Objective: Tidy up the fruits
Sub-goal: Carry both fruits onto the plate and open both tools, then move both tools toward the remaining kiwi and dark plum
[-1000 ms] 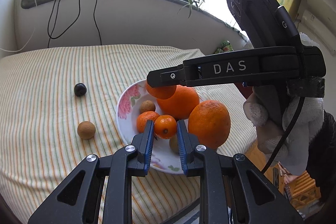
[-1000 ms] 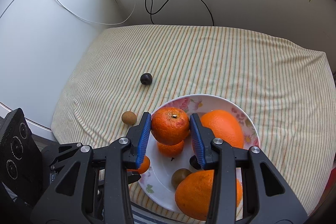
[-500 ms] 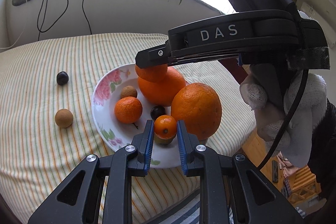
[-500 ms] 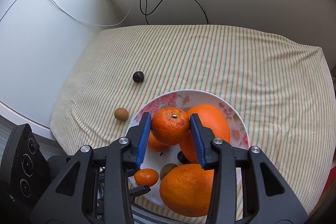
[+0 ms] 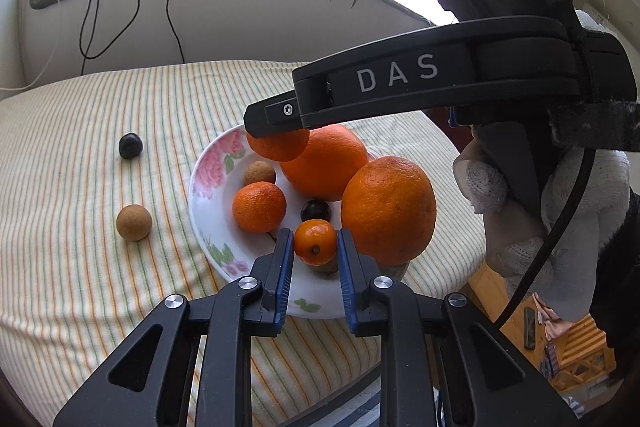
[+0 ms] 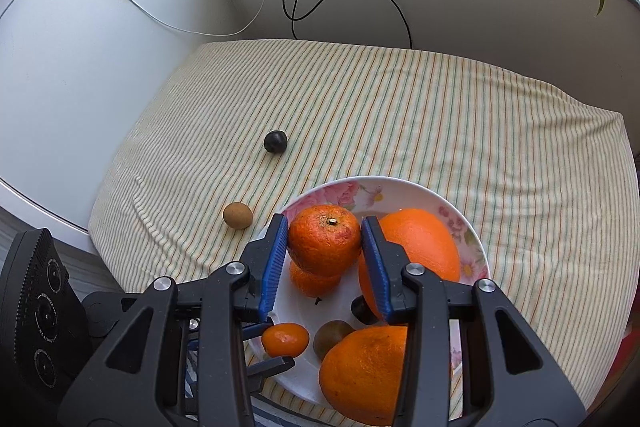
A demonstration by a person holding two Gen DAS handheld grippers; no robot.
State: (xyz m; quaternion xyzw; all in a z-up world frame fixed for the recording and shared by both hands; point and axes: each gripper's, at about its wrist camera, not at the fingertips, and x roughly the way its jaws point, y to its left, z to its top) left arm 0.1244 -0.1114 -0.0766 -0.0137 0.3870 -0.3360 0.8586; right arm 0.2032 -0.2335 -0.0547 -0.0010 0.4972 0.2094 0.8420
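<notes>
A small kumquat-like orange fruit (image 5: 315,242) sits clamped between the blue pads of the left gripper (image 5: 315,247), held just above the near rim of the flowered plate (image 5: 208,171). A mandarin (image 6: 325,239) is gripped between the pads of the right gripper (image 6: 325,247), raised over the middle of the same plate.

Compared with a second ago, both grips are unchanged. In the left wrist view the plate and its fruit have slid further out from behind the held kumquat, so a dark plum (image 5: 315,209) inside the plate shows now.

On the plate lie two large oranges (image 5: 388,205), one loose mandarin (image 5: 259,207), one tan longan-like fruit (image 5: 259,173), one dark plum and one greenish-brown fruit (image 6: 333,339), partly hidden. On the striped cloth (image 6: 400,115), left of the plate and well apart from each other, lie one dark plum (image 6: 275,141) and one tan round fruit (image 6: 237,215).
</notes>
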